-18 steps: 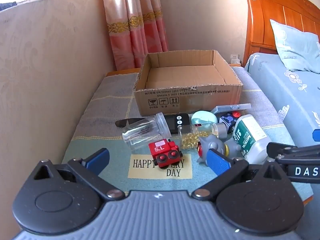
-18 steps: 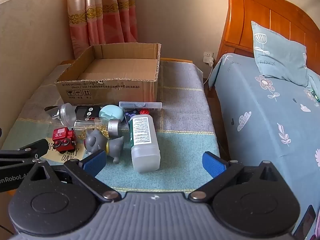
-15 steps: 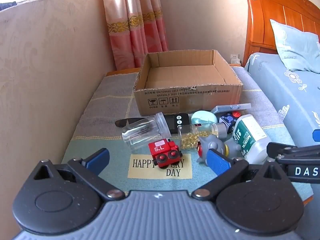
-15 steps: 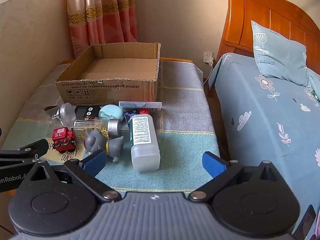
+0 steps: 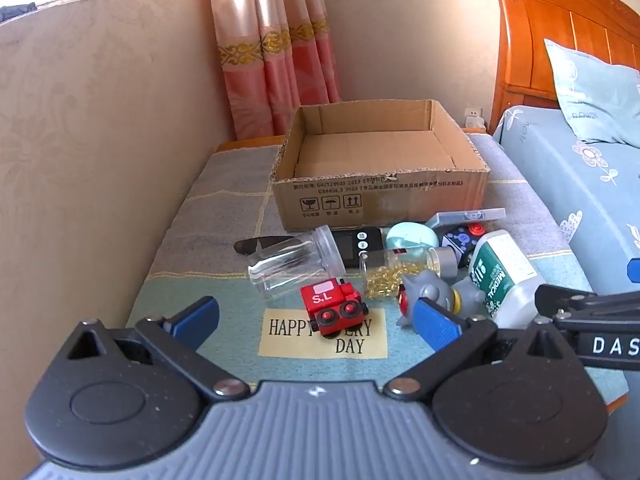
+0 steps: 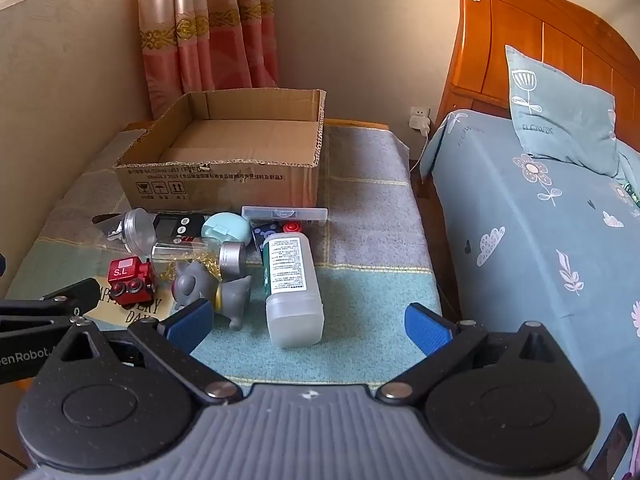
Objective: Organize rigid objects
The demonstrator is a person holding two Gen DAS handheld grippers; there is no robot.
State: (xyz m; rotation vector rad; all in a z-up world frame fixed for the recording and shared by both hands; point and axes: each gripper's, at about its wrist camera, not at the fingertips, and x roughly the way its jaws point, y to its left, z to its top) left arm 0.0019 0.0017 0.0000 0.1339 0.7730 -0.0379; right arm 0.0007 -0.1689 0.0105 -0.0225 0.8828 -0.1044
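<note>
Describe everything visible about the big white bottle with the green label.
The white bottle is translucent plastic with squarish shoulders, lying on its side on the teal cloth, base toward the cameras. One face carries a white panel of fine print; the left wrist view shows a green side reading MEDICAL. Its top is hidden among the clutter. The grey toy figure lies close beside it. Neither gripper touches it.

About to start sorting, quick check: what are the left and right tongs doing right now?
Left tongs: open, holding nothing, above the red toy train.
Right tongs: open, holding nothing, above the white bottle.
</note>
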